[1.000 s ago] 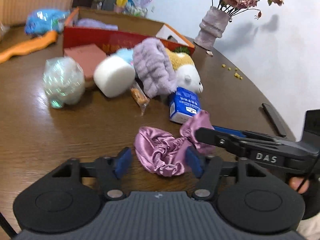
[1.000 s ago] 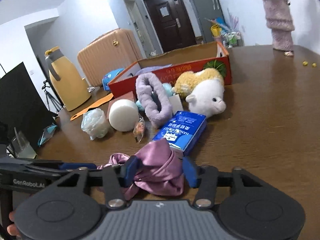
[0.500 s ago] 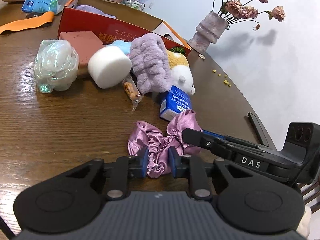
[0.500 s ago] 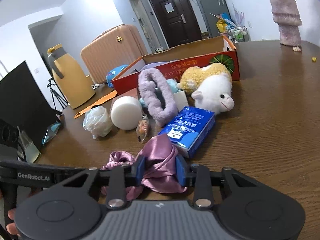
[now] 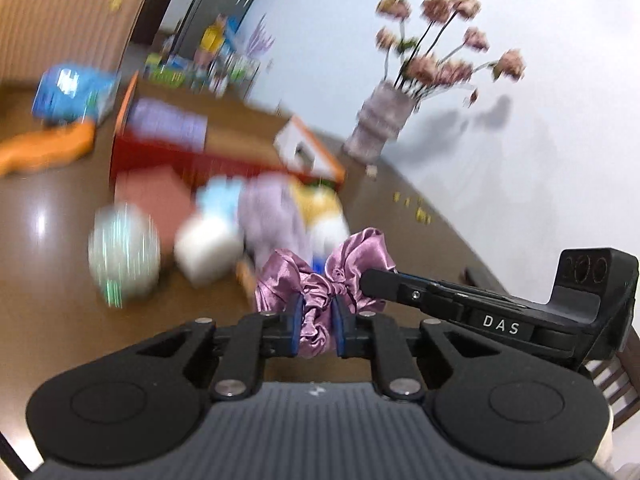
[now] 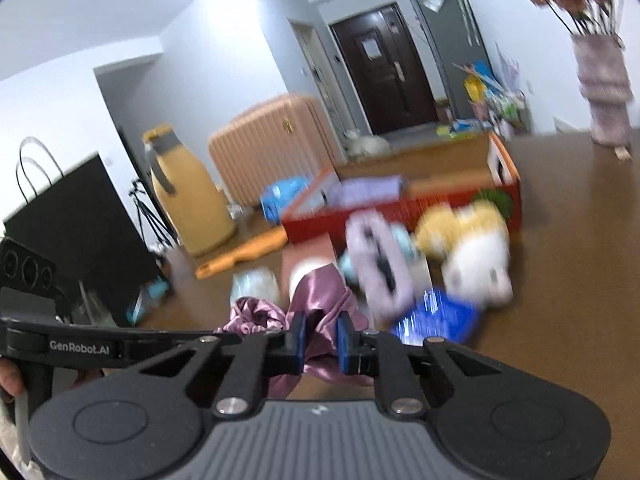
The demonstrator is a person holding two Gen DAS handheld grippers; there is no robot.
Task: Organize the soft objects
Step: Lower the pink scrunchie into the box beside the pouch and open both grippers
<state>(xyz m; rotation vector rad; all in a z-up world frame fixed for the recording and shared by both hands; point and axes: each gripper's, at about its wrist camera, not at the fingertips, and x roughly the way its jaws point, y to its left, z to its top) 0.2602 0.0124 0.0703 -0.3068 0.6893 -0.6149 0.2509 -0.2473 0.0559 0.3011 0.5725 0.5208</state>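
Left gripper (image 5: 316, 330): its blue pads are drawn close together and clamped on a fold of the pink satin scrunchie (image 5: 320, 280). Right gripper (image 6: 320, 338): likewise pinched on the same scrunchie (image 6: 316, 304), at its other end. In the left wrist view the right gripper enters from the right side, its tip buried in the satin. In the right wrist view the left gripper enters from the left edge, reaching the fabric.

The scrunchie is bunched between the two tools, above the brown worktop (image 5: 60, 300). Whether any part of it touches the wood cannot be told.

Background in both views is heavily blurred. Behind the scrunchie lie a purple fuzzy headband (image 6: 378, 268), a white and yellow plush toy (image 6: 476, 256), a blue tissue pack (image 6: 436, 318), a white sponge (image 5: 206, 246) and a pale mesh bath ball (image 5: 122, 254), grouped close together. Beyond them stands an open red cardboard box (image 6: 400, 204), with something lilac inside.

A vase of dried pink flowers (image 5: 380, 124) stands at the far edge of the worktop, near the white wall. An orange strip (image 5: 44, 148) lies left of the box.
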